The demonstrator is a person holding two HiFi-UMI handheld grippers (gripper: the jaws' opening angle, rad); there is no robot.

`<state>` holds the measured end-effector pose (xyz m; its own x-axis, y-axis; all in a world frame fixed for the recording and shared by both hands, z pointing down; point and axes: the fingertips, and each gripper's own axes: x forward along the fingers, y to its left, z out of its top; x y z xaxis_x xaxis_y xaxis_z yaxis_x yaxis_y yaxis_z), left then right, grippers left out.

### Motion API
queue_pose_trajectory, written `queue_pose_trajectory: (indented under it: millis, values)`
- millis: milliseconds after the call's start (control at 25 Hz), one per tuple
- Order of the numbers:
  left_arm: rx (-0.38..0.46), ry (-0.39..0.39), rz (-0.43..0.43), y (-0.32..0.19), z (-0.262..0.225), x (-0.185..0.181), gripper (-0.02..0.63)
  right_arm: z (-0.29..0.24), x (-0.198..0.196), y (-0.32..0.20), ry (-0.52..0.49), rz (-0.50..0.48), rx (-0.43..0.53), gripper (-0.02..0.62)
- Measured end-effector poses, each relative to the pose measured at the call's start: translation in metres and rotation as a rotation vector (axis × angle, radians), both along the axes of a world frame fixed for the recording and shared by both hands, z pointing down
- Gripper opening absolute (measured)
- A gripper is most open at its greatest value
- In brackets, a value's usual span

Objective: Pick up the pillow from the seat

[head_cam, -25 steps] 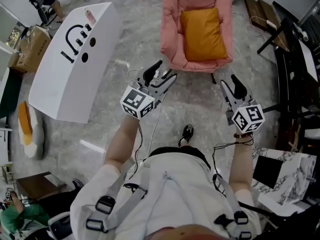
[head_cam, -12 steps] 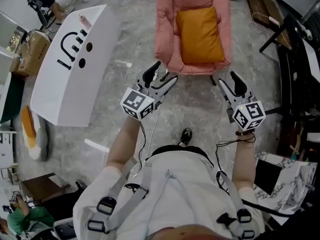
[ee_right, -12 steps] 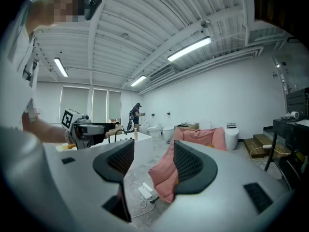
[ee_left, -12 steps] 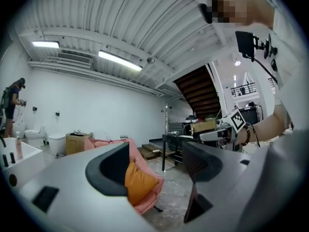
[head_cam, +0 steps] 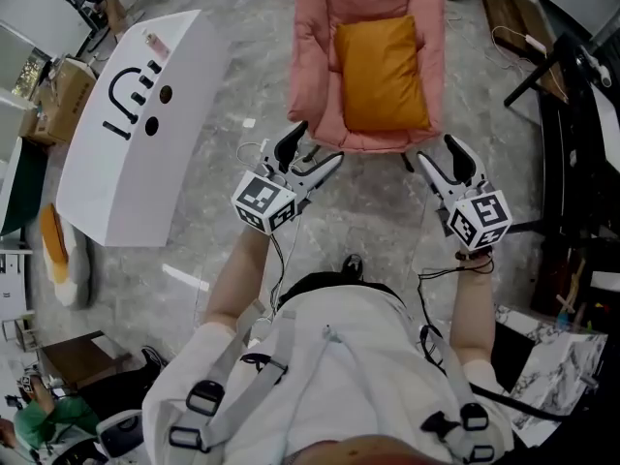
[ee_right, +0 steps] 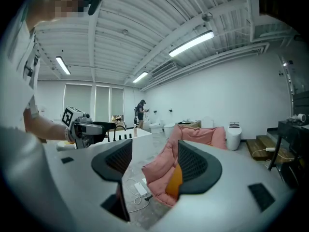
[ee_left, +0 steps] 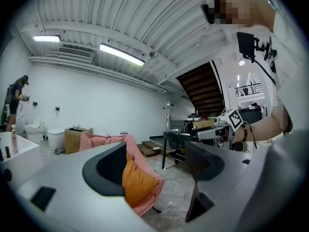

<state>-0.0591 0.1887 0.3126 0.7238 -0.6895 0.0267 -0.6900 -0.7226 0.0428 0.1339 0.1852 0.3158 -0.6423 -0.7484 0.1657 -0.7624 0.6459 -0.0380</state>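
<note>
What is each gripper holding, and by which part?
Nothing: left gripper and right gripper have just been opening, both empty; the pillow lies untouched on the seat.

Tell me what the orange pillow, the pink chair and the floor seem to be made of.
Pillow: likely woven fabric, matte, with soft creases and a plump shape. Chair: padded cloth, perhaps plush, matte; it bulges and folds like a cushion. Floor: polished stone or marble-look tile, grey with pale veins and slight sheen.
</note>
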Motion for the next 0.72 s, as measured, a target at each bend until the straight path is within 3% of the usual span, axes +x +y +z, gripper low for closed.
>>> queue_pose_trajectory:
  millis: [240, 720]
  values:
    - [-0.019, 0.028, -0.015, -0.013, 0.004, 0.014, 0.367, 0.011, 0.009, -0.02, -0.029, -0.02, -0.041, 0.302]
    - [-0.011, 0.038, -0.006, -0.028, 0.001, 0.014, 0.419, 0.021, 0.006, -0.039, 0.028, -0.038, -0.052, 0.396]
